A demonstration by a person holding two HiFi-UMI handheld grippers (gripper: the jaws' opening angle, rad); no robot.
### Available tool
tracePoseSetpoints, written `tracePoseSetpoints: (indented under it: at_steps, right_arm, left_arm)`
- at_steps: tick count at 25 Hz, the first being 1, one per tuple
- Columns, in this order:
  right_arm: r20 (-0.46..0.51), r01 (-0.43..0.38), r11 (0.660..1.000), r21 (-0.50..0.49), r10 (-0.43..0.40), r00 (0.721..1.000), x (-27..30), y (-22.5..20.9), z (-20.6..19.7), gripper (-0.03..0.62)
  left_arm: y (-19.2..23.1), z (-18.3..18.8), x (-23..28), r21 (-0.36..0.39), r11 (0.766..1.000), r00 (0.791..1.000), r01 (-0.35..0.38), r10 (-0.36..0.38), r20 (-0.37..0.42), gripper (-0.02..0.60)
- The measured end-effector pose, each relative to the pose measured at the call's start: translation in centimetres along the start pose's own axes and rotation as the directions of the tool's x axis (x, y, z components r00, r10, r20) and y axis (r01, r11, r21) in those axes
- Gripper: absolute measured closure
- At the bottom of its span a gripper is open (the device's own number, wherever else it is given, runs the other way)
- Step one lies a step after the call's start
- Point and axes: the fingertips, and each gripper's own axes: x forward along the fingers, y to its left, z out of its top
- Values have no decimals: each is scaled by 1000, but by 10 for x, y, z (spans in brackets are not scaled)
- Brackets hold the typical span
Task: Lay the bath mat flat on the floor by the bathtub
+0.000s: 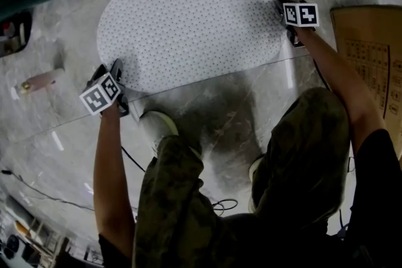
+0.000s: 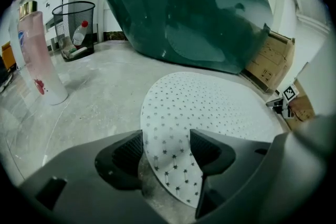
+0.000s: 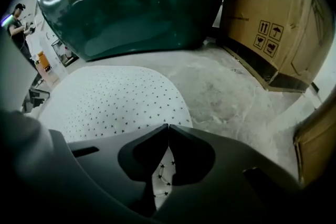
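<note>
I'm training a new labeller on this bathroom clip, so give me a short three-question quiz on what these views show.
1. Multiple choice: which gripper's jaws meet at their tips on the edge of the bath mat? A. left gripper; B. right gripper; C. both.
2. True or false: the mat lies spread out on the floor in front of the dark bathtub.
3. Fill in: in the left gripper view, the wire bin holds a bottle with a ___ cap.

Key: 1 B; 2 true; 3 red.
</note>
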Motion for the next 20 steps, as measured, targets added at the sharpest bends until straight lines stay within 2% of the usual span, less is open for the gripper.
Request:
tracePoseSetpoints:
  at_steps: [4, 9, 11, 14, 16, 20]
  right_arm:
    - [24, 25, 999, -35, -24, 999, -7, -3, -6, 570]
    - [-2, 52, 995, -84, -52, 999, -7, 0, -15, 571]
    - [2, 36, 999, -33, -36, 999, -6, -1, -14, 572]
    - [53, -35, 995, 89, 30, 998, -6, -4, -13, 571]
    - [80, -60, 992, 113, 51, 995, -6, -5, -13, 571]
    - [93, -14, 993, 116, 3, 996, -5, -5, -9, 571]
  left_arm:
    - [-1, 1, -3, -15, 1000, 999, 17, -17, 30, 307]
    - [-1, -4, -1, 38, 999, 1000, 5, -6, 28, 307]
    - [0, -4, -1, 43, 999, 999, 6, -7, 31, 307]
    - [2, -2, -2, 10, 1000, 999, 3, -3, 49, 307]
    - [2, -2, -2, -7, 1000, 999, -8, 8, 49, 307]
    - [4, 1, 0, -24, 999, 998, -30, 31, 58, 307]
